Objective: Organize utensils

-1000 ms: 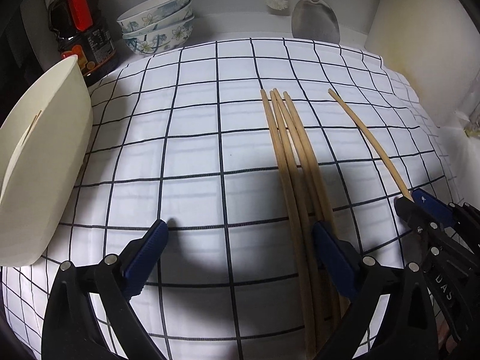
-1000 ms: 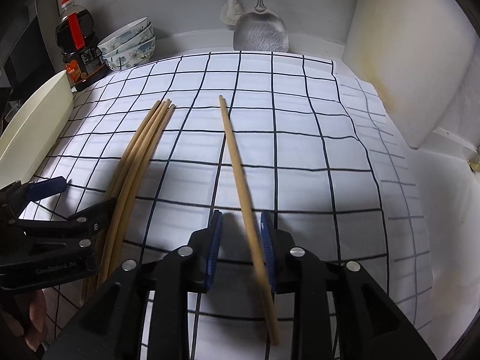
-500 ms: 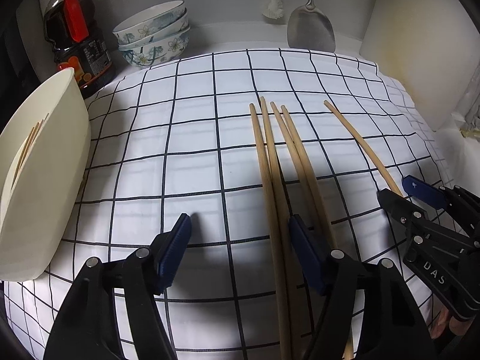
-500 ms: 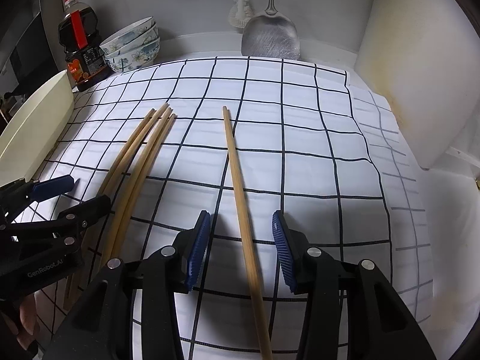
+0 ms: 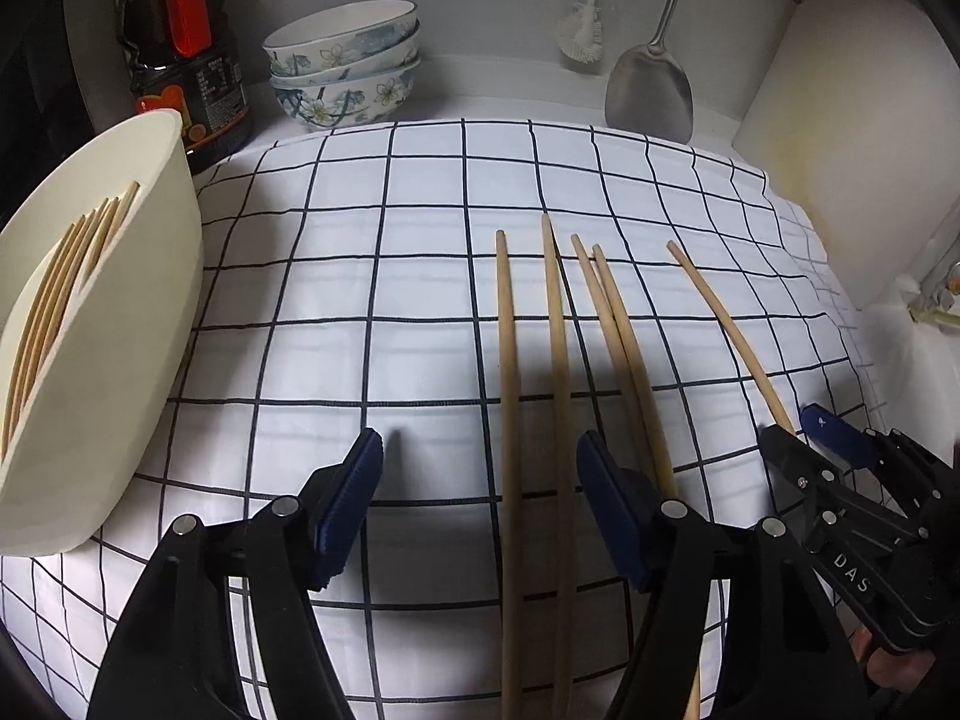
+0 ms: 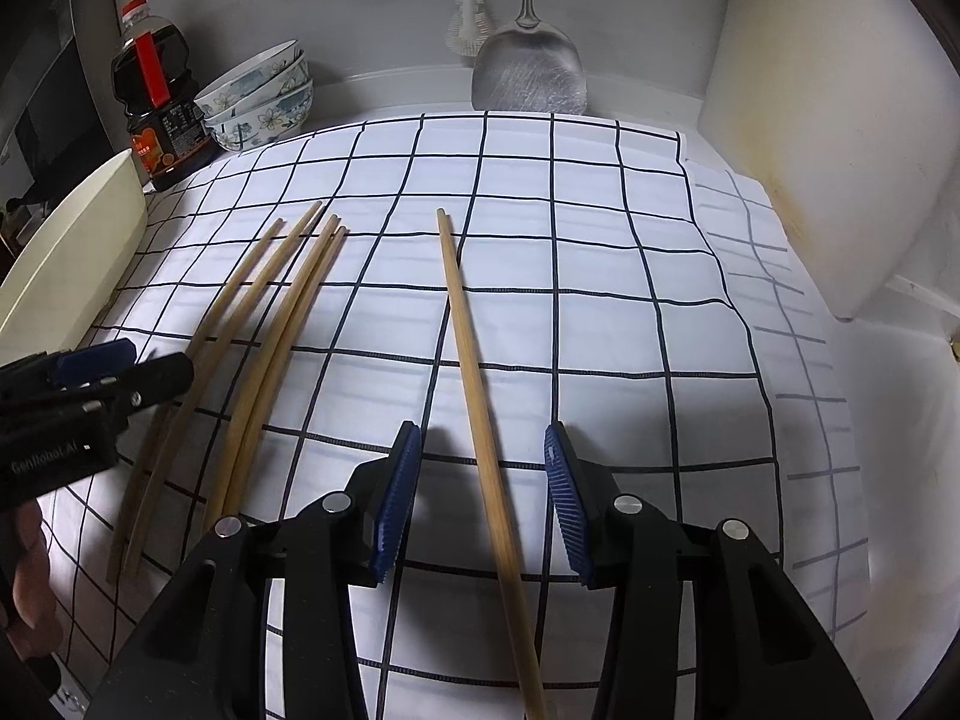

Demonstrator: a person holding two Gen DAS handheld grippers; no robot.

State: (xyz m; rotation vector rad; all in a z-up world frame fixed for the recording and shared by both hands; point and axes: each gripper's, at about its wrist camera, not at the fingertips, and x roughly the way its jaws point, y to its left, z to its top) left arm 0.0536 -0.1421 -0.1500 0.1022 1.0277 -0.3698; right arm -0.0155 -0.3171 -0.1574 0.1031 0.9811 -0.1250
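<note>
Five wooden chopsticks lie on a checked cloth (image 5: 360,252). My left gripper (image 5: 480,450) stands open over the two leftmost chopsticks (image 5: 509,360), and its blue pads are clear of them. Two more chopsticks (image 5: 612,312) run just outside its right finger. The single chopstick (image 6: 465,348) lies apart on the right, between the open jaws of my right gripper (image 6: 482,432) with a gap on both sides. At far left stands a cream bin (image 5: 150,312) with several chopsticks (image 5: 54,306) inside. Each gripper shows at the edge of the other's view: the right gripper (image 5: 798,426) and the left gripper (image 6: 132,360).
At the back stand a dark sauce bottle (image 5: 180,60), stacked floral bowls (image 5: 342,66), a metal spatula (image 5: 651,84) and a white brush (image 5: 579,30). A pale board (image 5: 840,120) leans at the right. The cloth ends close to the right wall.
The left jaws have narrowed and now straddle two chopsticks, and the bundle has fanned apart. The right jaws have widened off the single chopstick, which lies flat.
</note>
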